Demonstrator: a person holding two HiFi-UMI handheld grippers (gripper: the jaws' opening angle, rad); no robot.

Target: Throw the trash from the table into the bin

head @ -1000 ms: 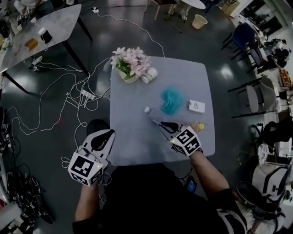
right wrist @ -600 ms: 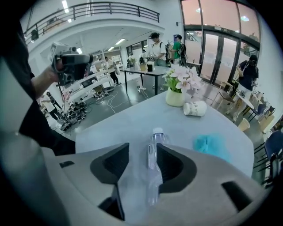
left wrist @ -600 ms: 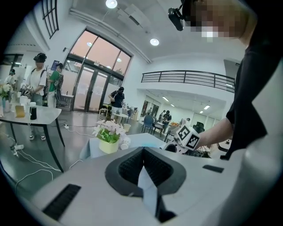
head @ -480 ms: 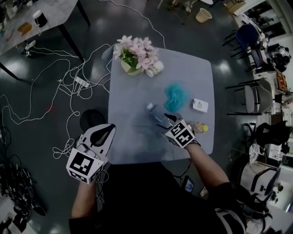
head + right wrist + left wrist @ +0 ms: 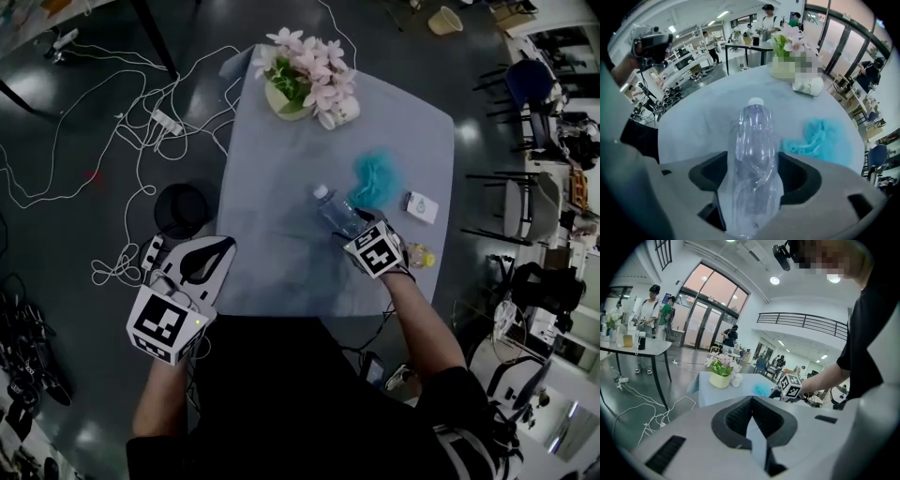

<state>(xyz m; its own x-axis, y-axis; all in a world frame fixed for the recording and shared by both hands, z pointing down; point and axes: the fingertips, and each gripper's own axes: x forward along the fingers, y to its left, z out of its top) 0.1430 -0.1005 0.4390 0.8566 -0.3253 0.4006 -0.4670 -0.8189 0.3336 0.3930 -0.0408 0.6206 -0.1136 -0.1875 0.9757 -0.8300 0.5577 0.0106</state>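
Right tool, jaws just opened wide, straddles the bottle at frame centre, its long axis running from the jaws toward upper left.

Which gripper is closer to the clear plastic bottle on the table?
Right. The right gripper straddles the bottle, its jaws just opening around it; the left gripper hangs off the left edge of the table.
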